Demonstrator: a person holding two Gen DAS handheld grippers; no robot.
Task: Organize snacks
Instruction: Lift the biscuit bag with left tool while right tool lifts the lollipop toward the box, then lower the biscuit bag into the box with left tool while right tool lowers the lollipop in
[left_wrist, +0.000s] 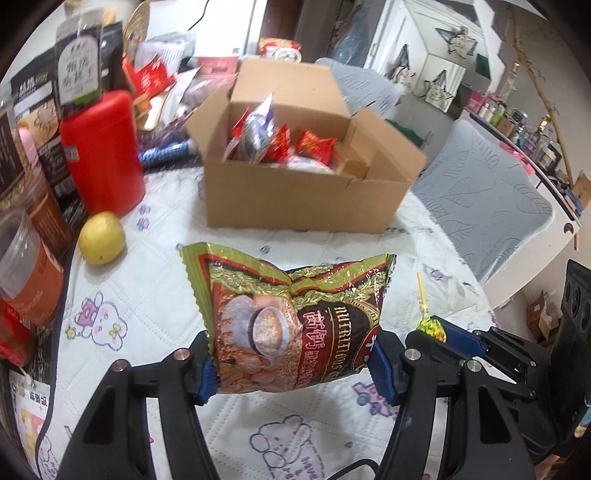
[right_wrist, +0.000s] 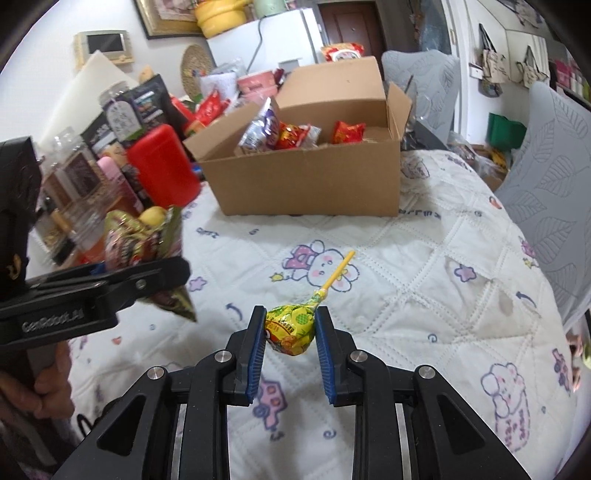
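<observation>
Blue-padded, your left gripper (left_wrist: 291, 363) clamps a cereal packet (left_wrist: 291, 317) at medium width; your right gripper (right_wrist: 290, 345), nearly closed, pinches a yellow lollipop (right_wrist: 291, 326), above the quilted tablecloth (right_wrist: 406, 295).

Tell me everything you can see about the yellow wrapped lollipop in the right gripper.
The yellow wrapped lollipop has a rounded head in crinkly, glossy foil printed with pineapples and a red band, twisted at the neck. A thin yellow stick juts up and away, tilted right. The right gripper is shut on the head, blue pads pressing both sides, holding it above the white quilted tablecloth, touching nothing else.
</observation>
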